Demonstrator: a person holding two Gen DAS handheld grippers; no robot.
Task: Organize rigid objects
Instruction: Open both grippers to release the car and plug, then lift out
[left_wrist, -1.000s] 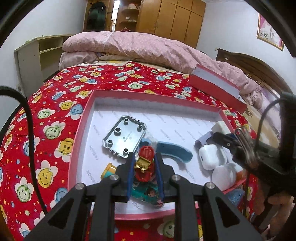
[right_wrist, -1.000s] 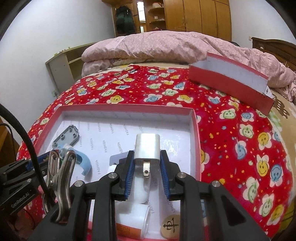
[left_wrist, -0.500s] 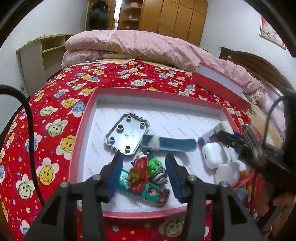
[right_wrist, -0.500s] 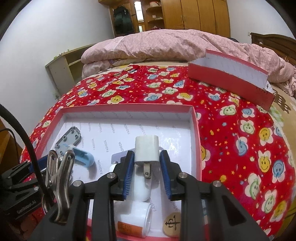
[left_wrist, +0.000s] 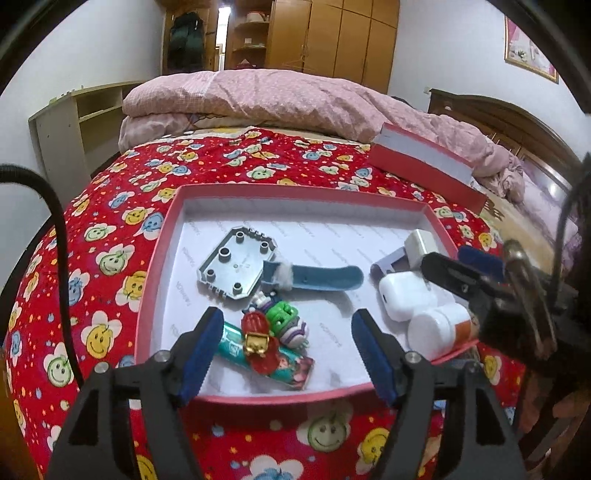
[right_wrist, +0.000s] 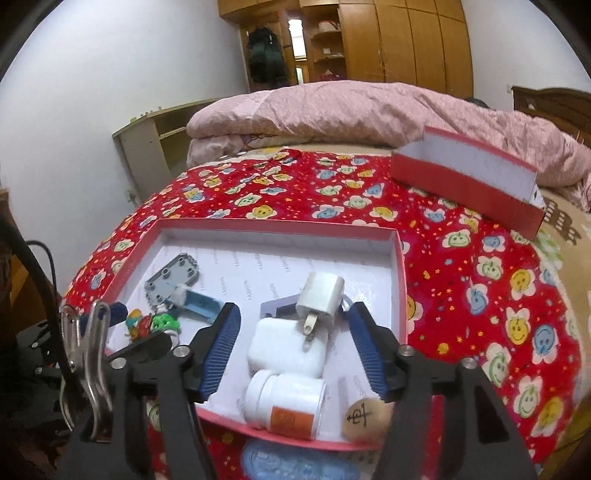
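Left gripper (left_wrist: 286, 343): jaws just opened wide, holding nothing; the red toy figure (left_wrist: 258, 341) lies loose between them on a teal tube (left_wrist: 266, 360).
Right gripper (right_wrist: 293, 345): jaws just parted, pads clear of the white charger plug (right_wrist: 319, 297).
Plug: rests tilted on a white case (right_wrist: 284, 350), at 12 o'clock from a white bottle (right_wrist: 284, 400).
Box (right_wrist: 400, 280): red-rimmed tray on the flowered bedspread (right_wrist: 480, 277), holding all items.
Lid (right_wrist: 465, 181): at 2 o'clock from the box, well apart.
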